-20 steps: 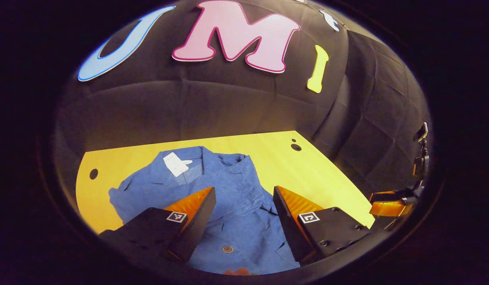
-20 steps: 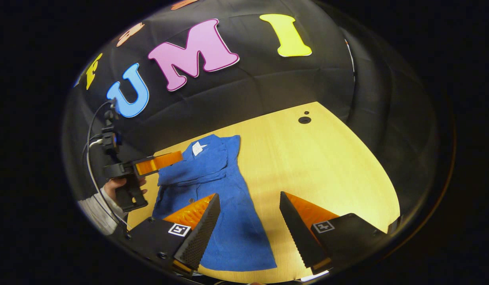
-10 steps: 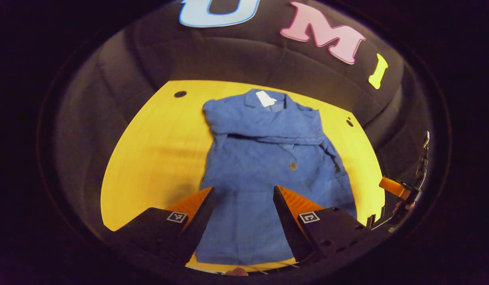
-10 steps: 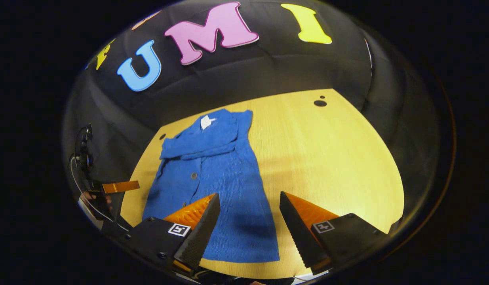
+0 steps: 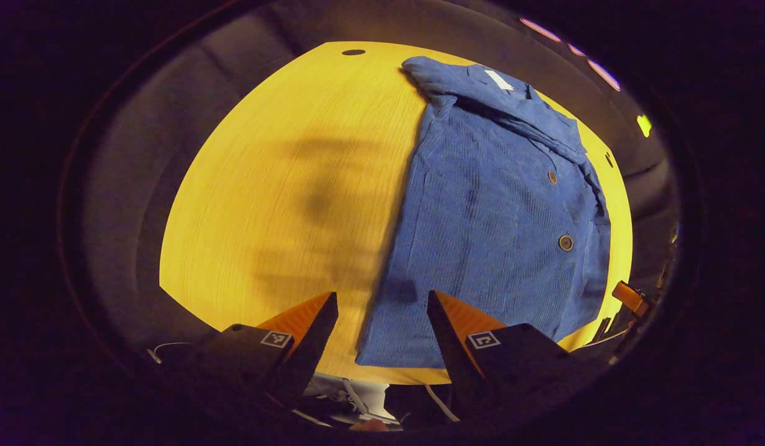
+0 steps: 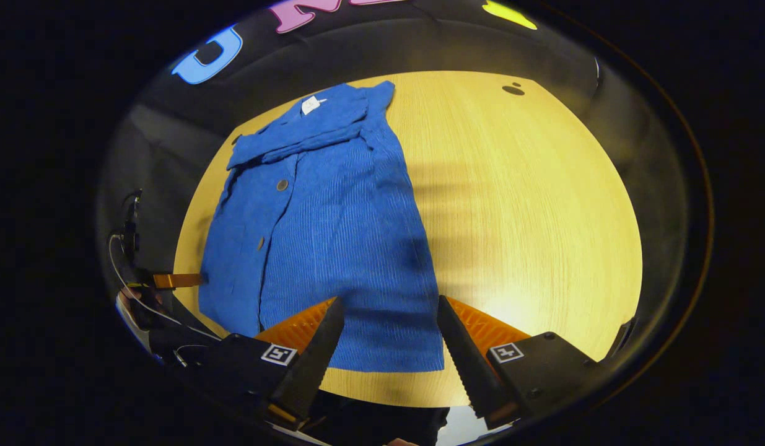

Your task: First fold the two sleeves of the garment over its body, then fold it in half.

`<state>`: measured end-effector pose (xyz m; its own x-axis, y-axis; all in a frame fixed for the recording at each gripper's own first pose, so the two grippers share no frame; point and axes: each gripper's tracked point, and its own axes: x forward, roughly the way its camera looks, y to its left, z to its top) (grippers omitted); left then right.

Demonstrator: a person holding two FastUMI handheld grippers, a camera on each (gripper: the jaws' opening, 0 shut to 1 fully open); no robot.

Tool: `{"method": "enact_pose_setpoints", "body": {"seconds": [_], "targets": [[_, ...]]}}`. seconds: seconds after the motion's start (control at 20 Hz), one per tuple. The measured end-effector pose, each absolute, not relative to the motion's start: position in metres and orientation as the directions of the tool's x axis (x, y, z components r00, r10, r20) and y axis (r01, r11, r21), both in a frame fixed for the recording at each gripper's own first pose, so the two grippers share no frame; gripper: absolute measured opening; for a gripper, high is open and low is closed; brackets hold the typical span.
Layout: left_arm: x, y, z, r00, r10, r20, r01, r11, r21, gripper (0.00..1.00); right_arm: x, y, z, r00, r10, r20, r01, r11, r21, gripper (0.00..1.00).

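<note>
A blue button-up shirt (image 5: 500,204) lies flat on the yellow wooden table (image 5: 283,186), collar toward the far edge, both sleeves folded across its chest. In the left gripper view my left gripper (image 5: 382,322) hangs open above the shirt's near hem corner, touching nothing. The same shirt (image 6: 332,229) shows in the right gripper view, where my right gripper (image 6: 388,328) stands open just over the other hem corner, with cloth showing between the fingers. The left gripper's orange finger (image 6: 174,280) shows at the left there.
The table (image 6: 531,204) has bare wood on both sides of the shirt. Small dark holes (image 6: 513,90) sit near its far corners. The near table edge runs just below both grippers. Black cloth walls surround the booth.
Both grippers have drawn back from the sleeves toward the near edge and tilted down over the hem. Both stayed open.
</note>
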<state>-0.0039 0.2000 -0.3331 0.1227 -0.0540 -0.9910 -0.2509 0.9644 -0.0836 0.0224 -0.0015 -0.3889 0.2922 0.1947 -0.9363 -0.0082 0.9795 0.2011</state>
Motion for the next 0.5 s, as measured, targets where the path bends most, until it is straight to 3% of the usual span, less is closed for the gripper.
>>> {"method": "enact_pose_setpoints", "body": {"seconds": [0.5], "targets": [[-0.021,0.191,-0.351,0.044,-0.027,-0.999,-0.159,0.987,-0.033,0.84,-0.005,-0.016,-0.417,0.194,0.120,-0.974,-0.006,0.993,0.121,0.97]]}}
